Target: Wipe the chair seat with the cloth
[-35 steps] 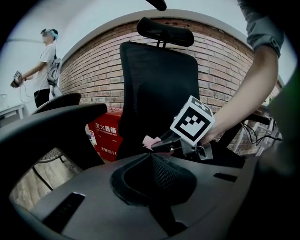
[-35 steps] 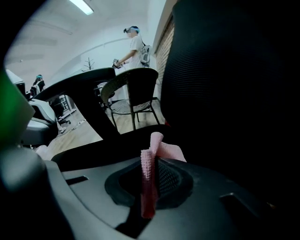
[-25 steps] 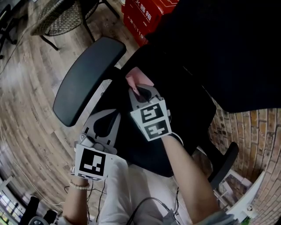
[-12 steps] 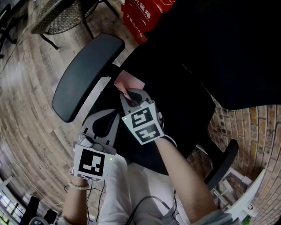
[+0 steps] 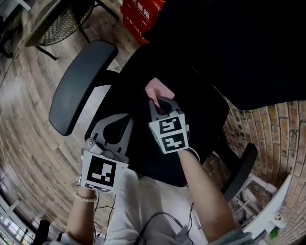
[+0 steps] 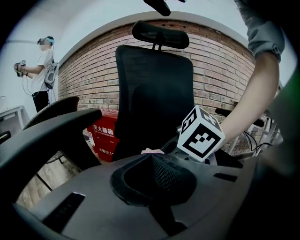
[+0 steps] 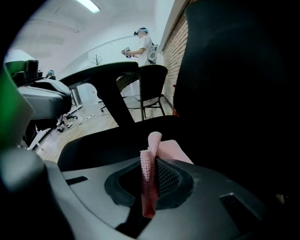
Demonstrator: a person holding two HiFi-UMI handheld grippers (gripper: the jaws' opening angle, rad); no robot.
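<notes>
The black chair seat [image 5: 191, 119] fills the middle of the head view. A pink cloth [image 5: 158, 89] lies pressed on it, near the backrest side. My right gripper [image 5: 160, 101] is shut on the cloth, and a pink fold [image 7: 149, 180] is pinched between its jaws while the rest of the cloth [image 7: 171, 149] spreads on the seat [image 7: 108, 143]. My left gripper [image 5: 114, 135] hovers at the seat's left front edge, shut on nothing. From the left gripper [image 6: 152, 158] I see the right gripper's marker cube [image 6: 200, 134] and a bit of cloth [image 6: 152, 151].
The left armrest [image 5: 79, 86] stands beside the seat, the right armrest [image 5: 239, 170] on the other side. The tall backrest [image 6: 154, 93] rises behind. A red box [image 5: 138, 13] and a wicker chair [image 5: 48, 21] stand on the wooden floor. A person [image 6: 43, 70] stands far off.
My right gripper slid the cloth left toward the armrest, then back right toward the seat's middle. The left gripper has stayed in place.
</notes>
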